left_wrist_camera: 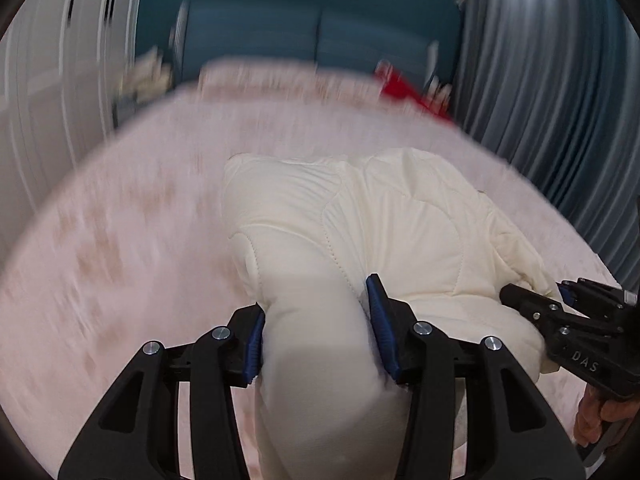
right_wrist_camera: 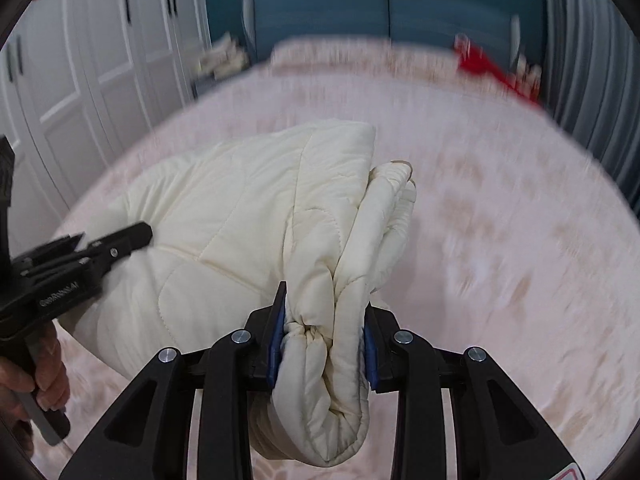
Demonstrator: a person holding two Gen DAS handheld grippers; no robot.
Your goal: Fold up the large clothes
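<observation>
A cream quilted padded jacket (left_wrist_camera: 400,232) lies bunched over a pink bedspread (left_wrist_camera: 140,220). My left gripper (left_wrist_camera: 316,320) is shut on a thick padded fold of it, the blue pads pressing both sides. In the right wrist view the same jacket (right_wrist_camera: 224,216) spreads left, and my right gripper (right_wrist_camera: 324,324) is shut on a gathered, wrinkled edge of it. The right gripper (left_wrist_camera: 560,312) shows at the right edge of the left wrist view, the left gripper (right_wrist_camera: 100,248) at the left edge of the right wrist view. The jacket's underside is hidden.
The pink bedspread (right_wrist_camera: 500,240) reaches to a teal headboard (right_wrist_camera: 360,12). White wardrobe doors (right_wrist_camera: 80,60) stand on the left, grey curtains (left_wrist_camera: 560,80) on the right. A red item (right_wrist_camera: 488,68) lies at the far right of the bed. A hand (right_wrist_camera: 44,364) holds the left gripper's handle.
</observation>
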